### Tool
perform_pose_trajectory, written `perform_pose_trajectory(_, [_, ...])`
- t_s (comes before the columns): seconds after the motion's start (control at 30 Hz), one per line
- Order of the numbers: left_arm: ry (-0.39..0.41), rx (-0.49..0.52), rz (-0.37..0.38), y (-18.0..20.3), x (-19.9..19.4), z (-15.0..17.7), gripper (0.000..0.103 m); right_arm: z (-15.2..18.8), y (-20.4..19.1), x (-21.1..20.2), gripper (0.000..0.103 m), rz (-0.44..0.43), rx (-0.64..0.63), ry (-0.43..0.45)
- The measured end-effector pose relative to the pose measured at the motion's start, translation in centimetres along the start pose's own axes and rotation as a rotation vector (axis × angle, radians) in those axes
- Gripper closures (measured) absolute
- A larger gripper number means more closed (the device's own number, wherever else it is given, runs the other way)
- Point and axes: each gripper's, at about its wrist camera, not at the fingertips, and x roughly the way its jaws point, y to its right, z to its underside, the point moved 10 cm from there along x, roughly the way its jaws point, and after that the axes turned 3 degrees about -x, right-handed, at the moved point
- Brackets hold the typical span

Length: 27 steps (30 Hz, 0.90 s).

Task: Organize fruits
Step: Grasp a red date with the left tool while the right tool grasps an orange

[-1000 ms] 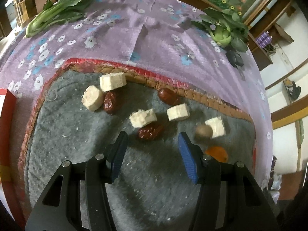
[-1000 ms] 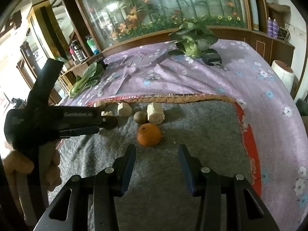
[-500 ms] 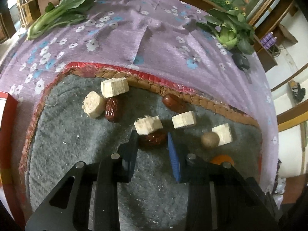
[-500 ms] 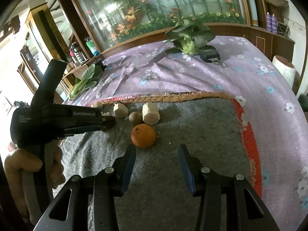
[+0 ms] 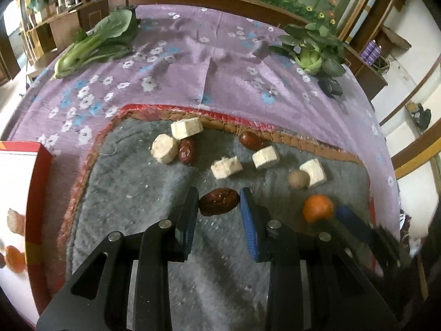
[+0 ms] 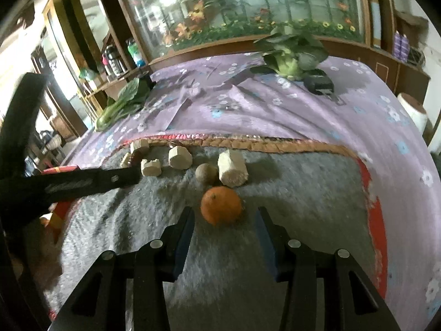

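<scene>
Left gripper (image 5: pixel 219 202): jaws clamped on a red date (image 5: pixel 219 201), which sits crosswise between the two pads, above the grey mat (image 5: pixel 132 193).
Right gripper (image 6: pixel 224 230): jaws apart, nothing between the pads — the orange (image 6: pixel 221 205) lies on the mat just ahead of the gap, untouched.
Orange, left-wrist view (image 5: pixel 317 208): right of the held date, with a blue fingertip of the right gripper just beside it.
Other dates: one (image 5: pixel 187 151) touching a round pale chunk (image 5: pixel 164 148); another (image 5: pixel 250 140) near the mat's braided far edge.
Pale cut chunks: four more on the mat — one (image 5: pixel 187 128) by the far edge, two (image 5: pixel 226 167) (image 5: pixel 265 157) mid-mat, one (image 5: pixel 314 171) touching a small brown round fruit (image 5: pixel 297 178).
Red box (image 5: pixel 41 193): at the mat's left edge, printed with fruit pictures.
Table covering: purple floral cloth (image 5: pixel 193 63) under the mat.
Greens: a leafy stalk (image 5: pixel 93 44) far left, a leafy head (image 5: pixel 314 47) far right, both on the cloth, well apart from the fruit.
</scene>
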Motion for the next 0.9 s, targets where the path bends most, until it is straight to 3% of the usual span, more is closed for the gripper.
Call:
perform_pose_trajectory(0.07, [0.010, 0.014, -0.014, -0.2, -0.2, 0.3, 0.073, 0.1, -0.2, 1.0, 0.058, 0.007, -0.020, -0.022])
perform_pose_trajectory(0.13, [0.017, 0.030, -0.026, -0.4, -0.5, 0.7, 0.073, 0.2, -0.2, 1.5, 0.069, 0.027, -0.034, -0.018])
perform_pose_trajectory(0.27, [0.026, 0.044, -0.033, -0.6, -1.1, 0.9, 0.073, 0.6, -0.9, 0.9, 0.069, 0.067, -0.084, -0.007])
perform_pose_trajectory(0.6, [0.067, 0.069, -0.063, -2.3, -4.0, 2.6, 0.073, 0.9, -5.1, -3.1, 0.070, 0.008, -0.089, 0.055])
perform_pose_trajectory(0.9, [0.085, 0.054, -0.089, -5.4, -6.1, 5.0, 0.073, 1.8, -9.3, -4.3, 0.070, -0.010, -0.119, 0.065])
